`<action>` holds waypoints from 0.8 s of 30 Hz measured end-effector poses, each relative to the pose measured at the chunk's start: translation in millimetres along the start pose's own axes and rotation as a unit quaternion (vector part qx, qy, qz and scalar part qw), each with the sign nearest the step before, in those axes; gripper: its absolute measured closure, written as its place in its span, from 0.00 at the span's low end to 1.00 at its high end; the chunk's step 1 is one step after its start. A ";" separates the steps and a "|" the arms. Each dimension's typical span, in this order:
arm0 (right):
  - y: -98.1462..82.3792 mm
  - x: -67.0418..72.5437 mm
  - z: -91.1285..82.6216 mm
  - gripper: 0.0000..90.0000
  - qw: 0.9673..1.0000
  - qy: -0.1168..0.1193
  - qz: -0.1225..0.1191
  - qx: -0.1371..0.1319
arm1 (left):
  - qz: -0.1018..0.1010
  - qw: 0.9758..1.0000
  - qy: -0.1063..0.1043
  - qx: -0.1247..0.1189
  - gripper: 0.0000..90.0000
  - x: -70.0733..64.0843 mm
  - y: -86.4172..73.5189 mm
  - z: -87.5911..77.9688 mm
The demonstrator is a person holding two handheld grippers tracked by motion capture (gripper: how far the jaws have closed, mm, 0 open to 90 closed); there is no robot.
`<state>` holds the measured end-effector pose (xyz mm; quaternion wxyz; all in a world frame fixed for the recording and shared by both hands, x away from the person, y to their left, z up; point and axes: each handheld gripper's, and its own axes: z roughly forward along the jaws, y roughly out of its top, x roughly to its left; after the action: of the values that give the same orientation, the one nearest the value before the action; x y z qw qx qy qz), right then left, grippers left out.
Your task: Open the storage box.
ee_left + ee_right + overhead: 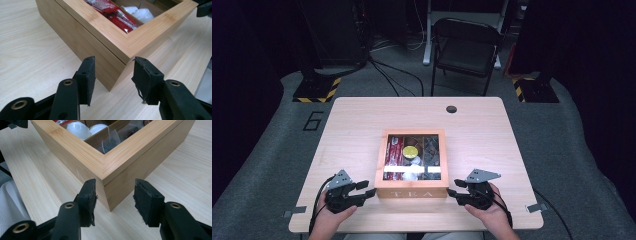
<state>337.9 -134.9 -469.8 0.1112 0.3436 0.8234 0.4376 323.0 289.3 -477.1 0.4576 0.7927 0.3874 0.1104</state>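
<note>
So there's one wooden tea box (pixel 412 191) sitting near the front edge of the worktop (pixel 482 125), about midway along it. It looks stiff and fairly hefty, bamboo walls with a clear window lid, so probably smooth and a bit slippery, and the lid could flip up if you grab too high. Best bet is the two front corners, below the lid seam. Left gripper (pixel 113 75) and right gripper (pixel 115 195), two in total, each straddle a corner with jaws apart, not pinching yet. Inside: a few red packets (pixel 117 17), one yellow disc (pixel 410 151), two white cups (pixel 86 128).
</note>
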 end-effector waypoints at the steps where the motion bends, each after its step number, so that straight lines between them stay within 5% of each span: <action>1: -0.3 0.2 0.6 0.59 1.000 0.000 0.003 0.002 | -0.001 1.000 -0.005 0.004 0.59 -0.1 -1.1 1.7; 24: 0.4 2.8 11.0 0.68 1.000 0.020 -0.003 0.003 | 0.023 1.000 -0.009 0.017 0.71 -6.2 0.4 9.7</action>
<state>341.3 -125.8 -475.6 0.0947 0.3325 0.8280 0.4415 324.2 278.5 -481.0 0.4446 0.8102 0.3665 0.1070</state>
